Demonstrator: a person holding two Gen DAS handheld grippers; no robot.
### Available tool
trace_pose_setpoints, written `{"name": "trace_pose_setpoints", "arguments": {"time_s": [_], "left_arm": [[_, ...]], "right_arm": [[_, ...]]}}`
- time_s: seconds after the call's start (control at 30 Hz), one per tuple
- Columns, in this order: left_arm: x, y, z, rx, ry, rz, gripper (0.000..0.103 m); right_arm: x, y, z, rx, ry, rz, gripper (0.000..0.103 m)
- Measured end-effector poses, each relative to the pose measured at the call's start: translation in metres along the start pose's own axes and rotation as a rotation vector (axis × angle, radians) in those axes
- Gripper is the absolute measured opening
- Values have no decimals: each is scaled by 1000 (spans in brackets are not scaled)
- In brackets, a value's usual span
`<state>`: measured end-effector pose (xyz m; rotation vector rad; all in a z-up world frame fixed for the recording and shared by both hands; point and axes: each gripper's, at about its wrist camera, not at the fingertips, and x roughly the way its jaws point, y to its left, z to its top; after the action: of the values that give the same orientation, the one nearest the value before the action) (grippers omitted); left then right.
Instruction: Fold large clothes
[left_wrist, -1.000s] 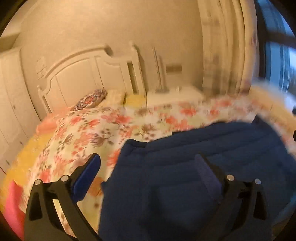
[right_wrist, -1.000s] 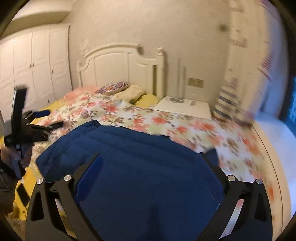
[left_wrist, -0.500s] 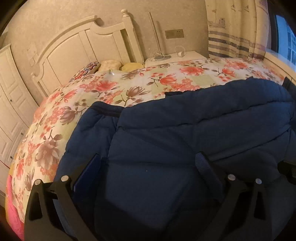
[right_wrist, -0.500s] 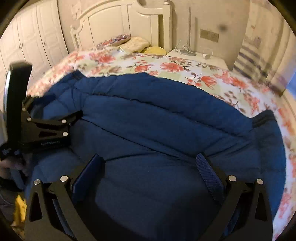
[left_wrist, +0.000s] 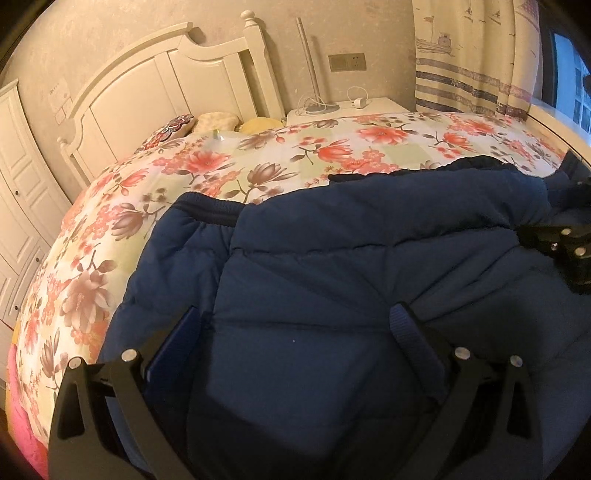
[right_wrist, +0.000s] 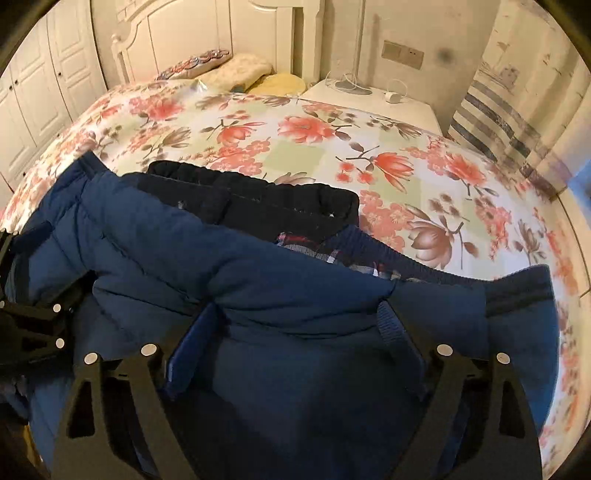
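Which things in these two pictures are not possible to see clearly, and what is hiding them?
- Left wrist view: the lower part of the blue padded jacket is hidden behind the left gripper and cut by the bottom edge.
- Left wrist view: the right gripper is cut by the right edge; its jaws are unseen.
- Right wrist view: the plaid lining is mostly covered by jacket folds.
- Right wrist view: the curtain is blurred.

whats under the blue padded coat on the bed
The blue padded coat lies on the floral bedspread, which shows around its far edge. At the coat's open top, a dark lining and a bit of plaid fabric peek out. Anything beneath the coat's middle is covered.
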<state>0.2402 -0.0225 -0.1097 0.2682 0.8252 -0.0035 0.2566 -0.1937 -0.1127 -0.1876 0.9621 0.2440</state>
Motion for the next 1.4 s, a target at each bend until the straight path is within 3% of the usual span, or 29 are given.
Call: {"name": "trace_pose_setpoints", "arguments": {"time_s": [0.03,0.13,0.2,0.23,0.27,0.33,0.43,0.5,0.53,0.63,0.7,0.8,0.87,0.93,1.07,1.17,1.2,1.27,1.33,1.4], "left_arm": [[0,-1,0,1,0,2,101],[-1,-1,0,-1,0,0,101],[-1,-1,0,0,-1,2,101],[-1,-1,0,0,-2,0,101],[-1,-1,0,-1,-1,-3,101],[-1,-1,3,-2,18,-12,101],[-8,1,13,-43,55,-6,100],[-24,-5,24,-70,16,-67,100],[-34,-19,34,-40,-24,-106,101],[-35,-62,56,65,-74,-99,101],[-11,-91,69,106,-15,-155,101],[25,-106,74,121,48,-146,101],[33,-98,74,73,84,-204,101],[29,-94,75,88,97,-212,101],[21,-68,85,68,17,-107,101],[48,-29,85,-20,67,-21,101],[66,-16,80,-58,132,-61,101],[75,7,76,-174,168,-204,101],[70,12,79,-146,169,-202,101],[55,23,79,-134,123,-144,101]], "right_arm": [[-6,-3,1,-5,-16,-12,84],[-23,-36,-2,80,-88,-153,85],[-13,-73,-12,181,-60,-192,85],[-7,-84,-17,211,-47,-161,85],[0,-99,-24,266,-42,-75,86],[2,-108,-29,310,-54,-22,87],[4,-96,-29,265,-61,-79,88],[5,-96,-30,268,-68,-80,88],[5,-98,-31,277,-71,-69,88],[5,-99,-32,280,-74,-64,88],[7,-102,-31,279,-75,-65,88],[7,-102,-31,283,-75,-65,88],[6,-101,-32,280,-76,-67,88],[6,-101,-32,275,-76,-69,89],[6,-101,-32,277,-79,-69,89],[6,-101,-31,279,-80,-67,89],[6,-102,-32,280,-80,-64,89],[6,-101,-32,278,-81,-66,89],[5,-102,-32,279,-82,-64,89],[6,-102,-32,280,-82,-65,89]]}}
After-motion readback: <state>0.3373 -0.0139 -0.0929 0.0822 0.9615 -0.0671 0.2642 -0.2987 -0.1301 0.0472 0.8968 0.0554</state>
